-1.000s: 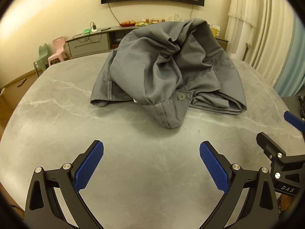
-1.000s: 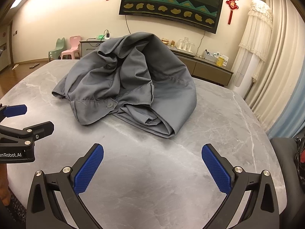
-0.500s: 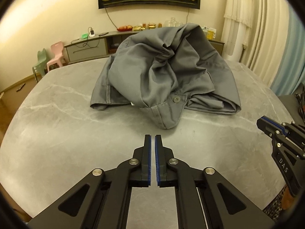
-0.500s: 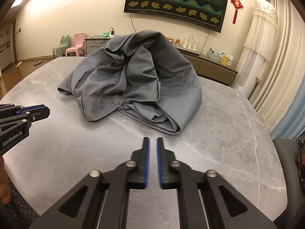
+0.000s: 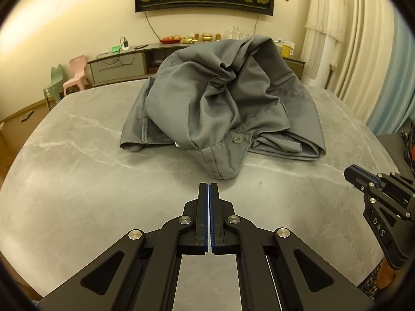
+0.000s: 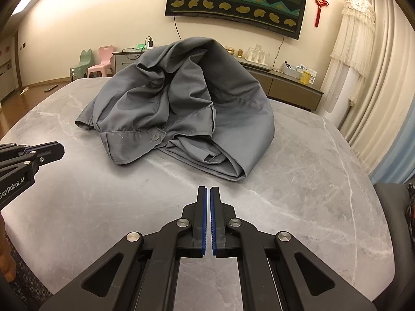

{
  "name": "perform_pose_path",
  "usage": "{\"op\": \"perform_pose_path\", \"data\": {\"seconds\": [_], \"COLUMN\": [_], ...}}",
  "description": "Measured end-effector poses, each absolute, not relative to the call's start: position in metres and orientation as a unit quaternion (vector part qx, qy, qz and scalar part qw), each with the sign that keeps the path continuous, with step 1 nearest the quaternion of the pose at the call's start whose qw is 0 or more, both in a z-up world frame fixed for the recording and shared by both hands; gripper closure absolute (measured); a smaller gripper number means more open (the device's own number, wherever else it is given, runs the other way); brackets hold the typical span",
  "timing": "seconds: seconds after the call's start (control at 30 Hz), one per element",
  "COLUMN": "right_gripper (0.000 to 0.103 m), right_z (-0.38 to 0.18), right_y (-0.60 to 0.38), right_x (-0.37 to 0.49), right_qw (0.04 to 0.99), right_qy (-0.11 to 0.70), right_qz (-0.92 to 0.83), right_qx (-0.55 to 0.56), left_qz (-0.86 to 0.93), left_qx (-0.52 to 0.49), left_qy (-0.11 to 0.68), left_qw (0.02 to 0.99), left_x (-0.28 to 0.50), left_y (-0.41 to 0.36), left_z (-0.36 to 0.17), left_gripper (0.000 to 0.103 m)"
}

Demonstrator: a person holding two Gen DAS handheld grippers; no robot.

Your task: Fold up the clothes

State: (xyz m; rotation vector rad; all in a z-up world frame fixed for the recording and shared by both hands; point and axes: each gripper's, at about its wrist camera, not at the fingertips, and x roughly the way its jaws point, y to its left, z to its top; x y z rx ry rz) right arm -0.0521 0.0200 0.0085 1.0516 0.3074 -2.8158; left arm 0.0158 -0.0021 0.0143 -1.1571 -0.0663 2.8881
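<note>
A crumpled grey shirt (image 5: 223, 103) lies heaped in the middle of the grey marble table (image 5: 77, 181); a buttoned cuff points toward me. In the right wrist view the same shirt (image 6: 186, 111) sits ahead and slightly left. My left gripper (image 5: 208, 185) hovers just short of the cuff, shut with nothing between its blue pads. My right gripper (image 6: 208, 189) is shut too and empty, a short way in front of the shirt's folded lower edge. Each gripper shows at the edge of the other's view: the right gripper (image 5: 350, 173) and the left gripper (image 6: 58, 150).
The table's rounded edge (image 6: 373, 181) curves off at the right, by a dark seat (image 6: 394, 207). Behind the table stand a low cabinet (image 5: 119, 67) with small items, two small plastic chairs (image 5: 70, 77) and curtains (image 5: 363, 51).
Both grippers went from wide open to shut, with nothing caught between the pads. The hands and the shirt stayed where they were.
</note>
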Motion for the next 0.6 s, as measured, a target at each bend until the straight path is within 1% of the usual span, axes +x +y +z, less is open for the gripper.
{"op": "perform_pose_path", "data": {"seconds": [0.17, 0.2, 0.23, 0.27, 0.3, 0.33, 0.37, 0.4, 0.6], "right_gripper": [0.099, 0.098, 0.096, 0.091, 0.074, 0.055, 0.047, 0.043, 0.043], "right_z": [0.004, 0.004, 0.003, 0.003, 0.002, 0.002, 0.002, 0.001, -0.001], "right_y": [0.026, 0.026, 0.027, 0.028, 0.029, 0.029, 0.03, 0.031, 0.034], "right_x": [-0.058, -0.059, -0.06, -0.06, -0.06, -0.061, -0.061, -0.062, -0.074], "right_qw": [0.057, 0.057, 0.056, 0.053, 0.051, 0.048, 0.046, 0.046, 0.054], "right_qy": [0.086, 0.084, 0.083, 0.081, 0.079, 0.077, 0.075, 0.073, 0.063], "right_qz": [-0.927, -0.927, -0.927, -0.927, -0.927, -0.928, -0.928, -0.927, -0.92], "right_qx": [0.36, 0.361, 0.362, 0.362, 0.362, 0.362, 0.362, 0.364, 0.382], "left_qz": [0.925, 0.924, 0.923, 0.922, 0.922, 0.924, 0.925, 0.925, 0.915], "left_qx": [-0.379, -0.381, -0.382, -0.384, -0.383, -0.38, -0.376, -0.376, -0.399], "left_qy": [-0.031, -0.031, -0.031, -0.032, -0.033, -0.035, -0.038, -0.041, -0.055], "left_qw": [0.024, 0.025, 0.028, 0.032, 0.033, 0.03, 0.03, 0.03, 0.019], "left_x": [0.013, 0.012, 0.012, 0.012, 0.012, 0.013, 0.013, 0.013, -0.005], "left_y": [-0.002, -0.001, 0.0, 0.001, 0.002, 0.003, 0.003, 0.003, -0.005], "left_z": [0.011, 0.01, 0.009, 0.008, 0.008, 0.008, 0.008, 0.008, 0.001], "left_gripper": [0.1, 0.095, 0.087, 0.067, 0.039, 0.031, 0.029, 0.029, 0.028]}}
